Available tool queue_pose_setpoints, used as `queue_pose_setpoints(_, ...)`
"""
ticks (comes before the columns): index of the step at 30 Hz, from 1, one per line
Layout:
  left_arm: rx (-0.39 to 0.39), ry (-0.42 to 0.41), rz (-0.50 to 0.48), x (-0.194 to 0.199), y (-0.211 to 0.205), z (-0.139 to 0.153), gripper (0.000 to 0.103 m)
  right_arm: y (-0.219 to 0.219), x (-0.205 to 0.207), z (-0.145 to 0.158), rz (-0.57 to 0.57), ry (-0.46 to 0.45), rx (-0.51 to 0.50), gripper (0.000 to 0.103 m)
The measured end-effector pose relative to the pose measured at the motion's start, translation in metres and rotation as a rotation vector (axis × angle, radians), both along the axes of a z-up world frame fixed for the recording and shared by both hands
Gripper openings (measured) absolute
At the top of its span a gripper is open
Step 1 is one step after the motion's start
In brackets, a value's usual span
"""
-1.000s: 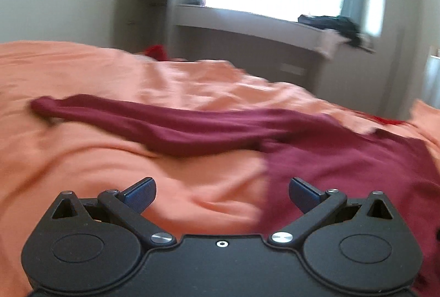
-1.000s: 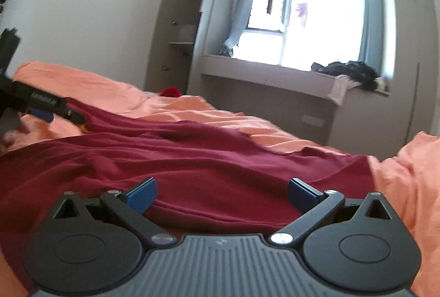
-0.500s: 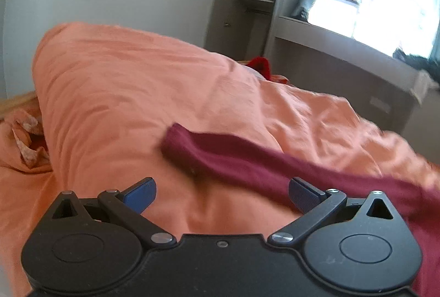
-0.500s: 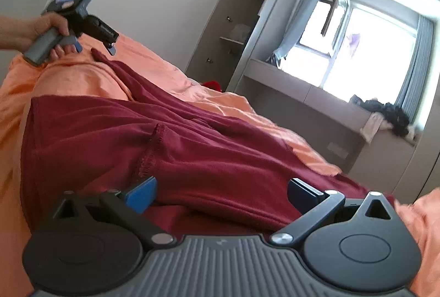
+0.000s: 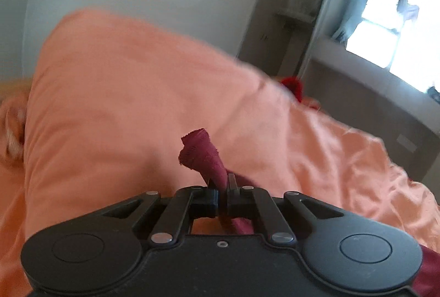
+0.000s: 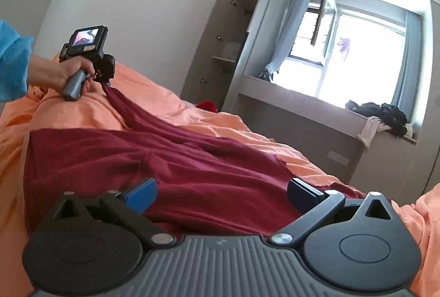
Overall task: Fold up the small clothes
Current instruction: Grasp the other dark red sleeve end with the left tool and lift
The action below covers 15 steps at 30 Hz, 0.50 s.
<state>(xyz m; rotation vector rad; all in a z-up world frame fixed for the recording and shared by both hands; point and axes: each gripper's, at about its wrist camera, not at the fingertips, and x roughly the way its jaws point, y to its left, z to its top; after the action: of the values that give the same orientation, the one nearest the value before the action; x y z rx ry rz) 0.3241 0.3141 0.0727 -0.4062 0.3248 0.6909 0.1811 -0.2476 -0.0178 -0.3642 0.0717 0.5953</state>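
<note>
Jaws of the left gripper (image 5: 222, 187) are clamped together on the cuff end of the maroon sleeve (image 5: 205, 157), whose frayed tip sticks up past the pads. Half a second ago those jaws stood wide apart with the sleeve lying flat on the cover between them; now the cuff is pinched and lifted clear.

In the right wrist view the left hand (image 6: 59, 71) holds that gripper near the far left edge of the bed. From it the sleeve runs as a long taut band, slanting down and to the right into the body of the maroon garment (image 6: 192, 173). The garment lies spread across the orange bed cover (image 6: 225, 124), its long axis following the sleeve.

The right gripper (image 6: 221, 194) hangs just over the garment's near part, jaws wide apart, nothing between them.

Beyond the bed's far edge sit a small red cloth (image 6: 207, 106), an open wardrobe (image 6: 225, 49) and a window ledge bearing dark clothes (image 6: 385, 115).
</note>
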Motion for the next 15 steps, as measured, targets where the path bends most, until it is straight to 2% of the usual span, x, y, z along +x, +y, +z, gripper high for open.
queue_pose_setpoints(5,0.228,-0.124,-0.162,0.003,-0.042,0.035,0.004,-0.012,0.002,0.007,-0.041,0.004,0.046,0.103)
queue_pose_setpoints(11,0.421,-0.24,-0.438,-0.003,-0.126,0.079,0.004,-0.032,0.014,0.017,-0.138,0.045,0.129,0.103)
queue_pose_setpoints(15,0.481,-0.295,-0.63,-0.007,-0.19,0.091,0.004,-0.047,0.02,0.023,-0.222,0.025,0.164,0.103)
